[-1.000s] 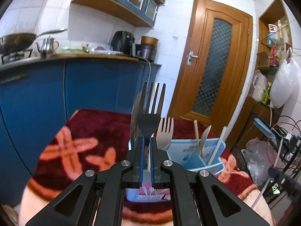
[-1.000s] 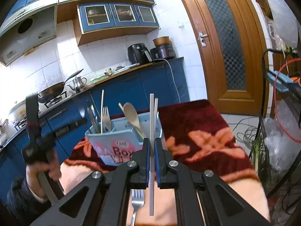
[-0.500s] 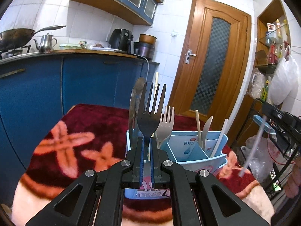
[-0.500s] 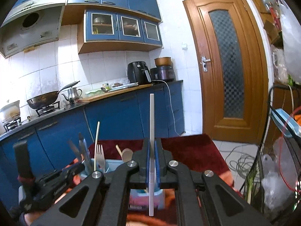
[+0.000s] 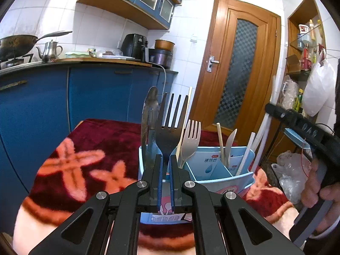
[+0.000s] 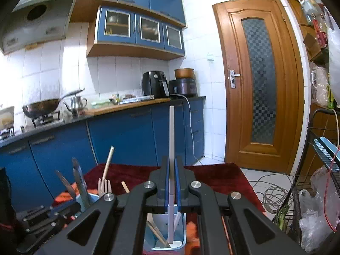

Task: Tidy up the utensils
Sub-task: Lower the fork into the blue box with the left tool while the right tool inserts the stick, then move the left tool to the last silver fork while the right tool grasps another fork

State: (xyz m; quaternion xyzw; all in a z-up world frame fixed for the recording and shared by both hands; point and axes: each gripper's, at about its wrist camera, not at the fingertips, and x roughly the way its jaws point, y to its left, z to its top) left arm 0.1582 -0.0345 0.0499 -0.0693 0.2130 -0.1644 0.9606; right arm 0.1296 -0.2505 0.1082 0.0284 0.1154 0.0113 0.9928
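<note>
My left gripper [image 5: 166,159] is shut on a black fork [image 5: 170,127], tines up, above the left end of a light blue utensil caddy [image 5: 229,180]. A metal knife [image 5: 148,114] and a beige fork [image 5: 191,136] stand in the caddy, with chopsticks and a white knife in its right compartments. My right gripper [image 6: 171,163] is shut on a white chopstick [image 6: 171,138] held upright, its lower end down inside the caddy [image 6: 184,233]. In the left wrist view a hand [image 5: 318,189] holds that gripper at the right edge.
The caddy stands on a dark red cloth with orange crosses [image 5: 70,161]. Blue cabinets [image 5: 95,97] run behind, a wooden door [image 5: 240,74] beyond. A wire rack with cables and plastic bags [image 6: 314,201] stands at the right.
My right gripper carried the white chopstick over the caddy and levelled out. It and its hand came into the left wrist view at the right. The left gripper kept the fork almost still.
</note>
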